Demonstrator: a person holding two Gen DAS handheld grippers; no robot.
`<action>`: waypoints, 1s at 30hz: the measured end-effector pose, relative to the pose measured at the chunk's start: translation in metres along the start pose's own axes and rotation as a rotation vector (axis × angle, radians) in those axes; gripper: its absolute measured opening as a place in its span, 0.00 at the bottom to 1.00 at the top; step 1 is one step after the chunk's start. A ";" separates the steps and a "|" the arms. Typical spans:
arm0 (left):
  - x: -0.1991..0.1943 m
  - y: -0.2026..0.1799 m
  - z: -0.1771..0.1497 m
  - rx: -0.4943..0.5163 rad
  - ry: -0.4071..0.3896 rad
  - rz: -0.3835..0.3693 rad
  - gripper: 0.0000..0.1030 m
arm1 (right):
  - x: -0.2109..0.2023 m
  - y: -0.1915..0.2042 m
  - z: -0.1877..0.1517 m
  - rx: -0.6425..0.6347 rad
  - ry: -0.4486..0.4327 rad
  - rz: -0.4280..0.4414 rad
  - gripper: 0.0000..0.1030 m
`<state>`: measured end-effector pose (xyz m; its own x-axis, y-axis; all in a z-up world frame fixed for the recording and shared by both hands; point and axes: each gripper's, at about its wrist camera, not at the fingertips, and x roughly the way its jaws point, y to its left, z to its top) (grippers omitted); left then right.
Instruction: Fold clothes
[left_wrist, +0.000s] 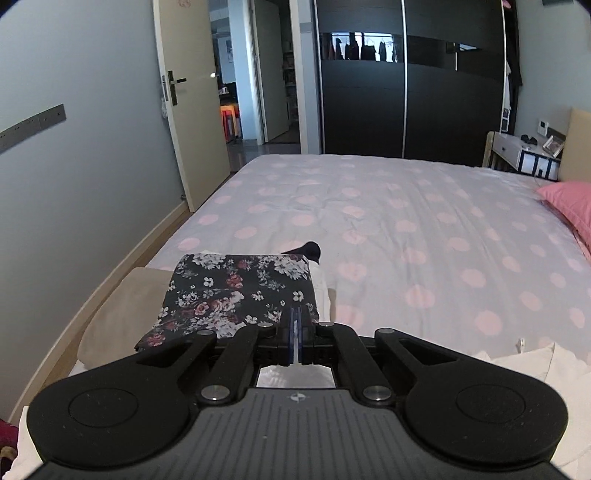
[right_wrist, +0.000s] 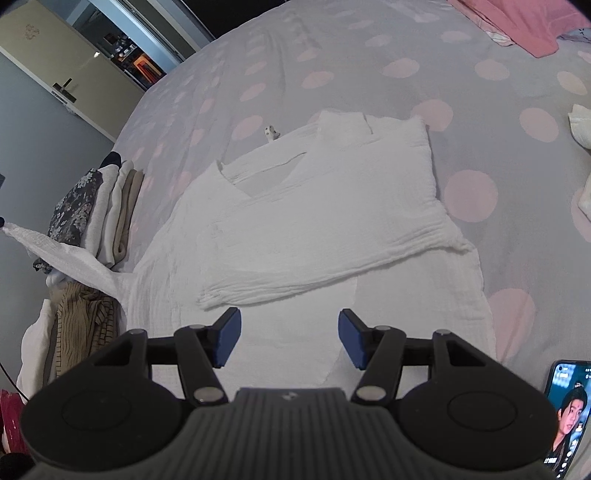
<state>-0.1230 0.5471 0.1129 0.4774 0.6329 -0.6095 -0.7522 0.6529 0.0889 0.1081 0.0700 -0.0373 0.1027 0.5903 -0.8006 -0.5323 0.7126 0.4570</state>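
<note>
A white crinkled garment (right_wrist: 314, 206) lies spread on the dotted bed sheet (right_wrist: 369, 74), with one side folded across its middle. Its left sleeve (right_wrist: 62, 251) is pulled taut, up and out toward the left edge of the right wrist view. My left gripper (left_wrist: 295, 314) is shut, with a thin white sliver of that fabric pinched between its blue pads and more white cloth (left_wrist: 291, 376) hanging under it. My right gripper (right_wrist: 290, 338) is open just above the garment's lower part, nothing between its fingers.
A stack of folded clothes topped by a dark floral piece (left_wrist: 240, 291) (right_wrist: 74, 206) sits at the bed's left edge, a striped brown garment (right_wrist: 81, 325) beside it. A lit phone (right_wrist: 569, 417) lies at bottom right. Pink pillow (left_wrist: 569, 206) at the headboard; wardrobe (left_wrist: 406, 92) beyond the bed.
</note>
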 end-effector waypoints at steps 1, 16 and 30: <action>-0.001 -0.003 -0.001 0.006 -0.002 -0.007 0.00 | 0.000 -0.001 0.000 0.002 0.001 -0.001 0.60; -0.001 -0.223 -0.047 0.286 0.050 -0.485 0.00 | 0.013 -0.038 0.006 0.058 0.016 -0.108 0.62; 0.025 -0.342 -0.165 0.393 0.376 -0.792 0.16 | 0.039 -0.049 0.004 0.031 0.047 -0.170 0.62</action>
<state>0.0716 0.2713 -0.0628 0.5529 -0.1818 -0.8132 -0.0355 0.9699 -0.2410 0.1418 0.0592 -0.0892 0.1490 0.4424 -0.8843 -0.4842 0.8124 0.3249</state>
